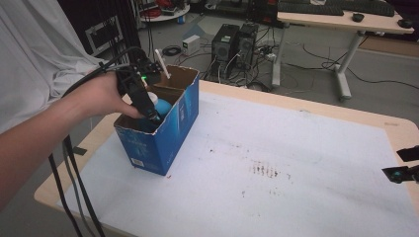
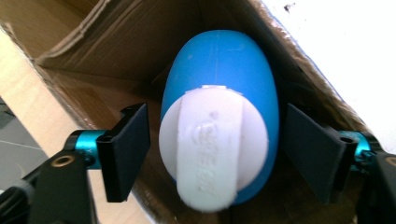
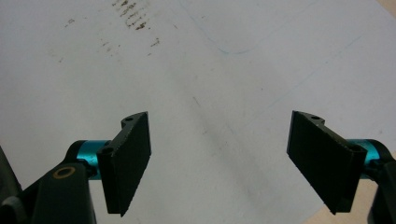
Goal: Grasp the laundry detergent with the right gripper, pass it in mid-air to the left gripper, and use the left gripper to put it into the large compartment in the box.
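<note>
A blue cardboard box [image 1: 170,136] stands open-topped at the table's left side. Inside it lies a blue egg-shaped object [image 2: 219,70] with a white round cap [image 2: 212,144] facing the camera; its blue top [image 1: 163,105] peeks over the box rim. My left gripper [image 1: 152,116] reaches down into the box, held by a hand. Its jaws stand open on either side of the egg [image 2: 217,154], with a small gap at each side. At the table's right edge my right gripper [image 1: 402,170] hovers open over the white table cover [image 3: 219,158], with nothing between its jaws.
The white cover [image 1: 276,163] carries a few dark stains [image 1: 264,170] near its middle. Black cables [image 1: 74,182] trail off the left edge. Behind the table stand computer towers [image 1: 234,44], floor cables and another desk [image 1: 341,22]. A white cloth [image 1: 34,54] hangs at the left.
</note>
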